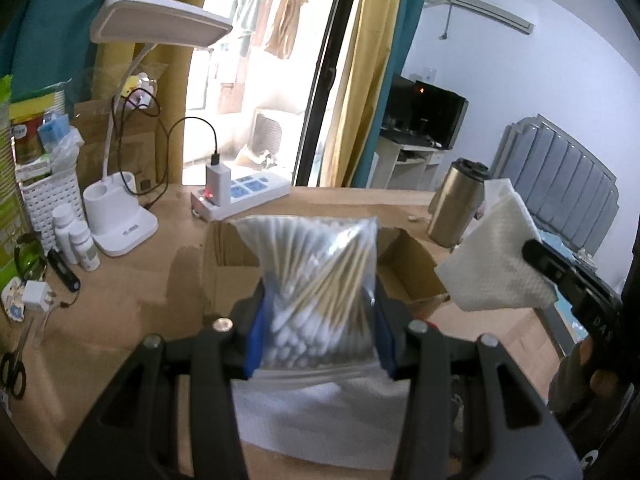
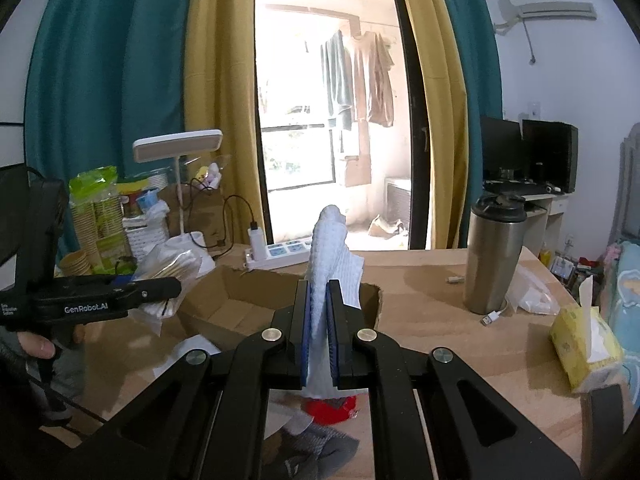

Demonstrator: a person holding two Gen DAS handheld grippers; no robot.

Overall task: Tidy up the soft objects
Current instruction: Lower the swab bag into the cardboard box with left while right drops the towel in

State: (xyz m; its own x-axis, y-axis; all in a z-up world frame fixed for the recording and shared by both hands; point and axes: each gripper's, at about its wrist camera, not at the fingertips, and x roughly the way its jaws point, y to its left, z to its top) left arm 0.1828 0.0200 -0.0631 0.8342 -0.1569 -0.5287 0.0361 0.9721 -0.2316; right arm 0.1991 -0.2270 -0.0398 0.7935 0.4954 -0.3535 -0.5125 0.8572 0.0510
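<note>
Wooden table [image 2: 420, 296] stood by a curtained balcony door, bearing one open box [image 1: 400, 264]. Left gripper [image 1: 318, 300] clamped one swab bag [image 1: 316, 276], right gripper [image 2: 319, 308] one tissue [image 2: 326, 248], both above it.

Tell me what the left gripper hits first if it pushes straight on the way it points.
Probably the open cardboard box just ahead of the left gripper and its swab bag; depth is uncertain.

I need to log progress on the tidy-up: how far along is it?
Nothing shows inside the cardboard box yet. In hand: the left gripper clamps a bag of cotton swabs, the right gripper a folded paper towel, both above the desk. Left: both drops, plus the tissue pack.
</note>
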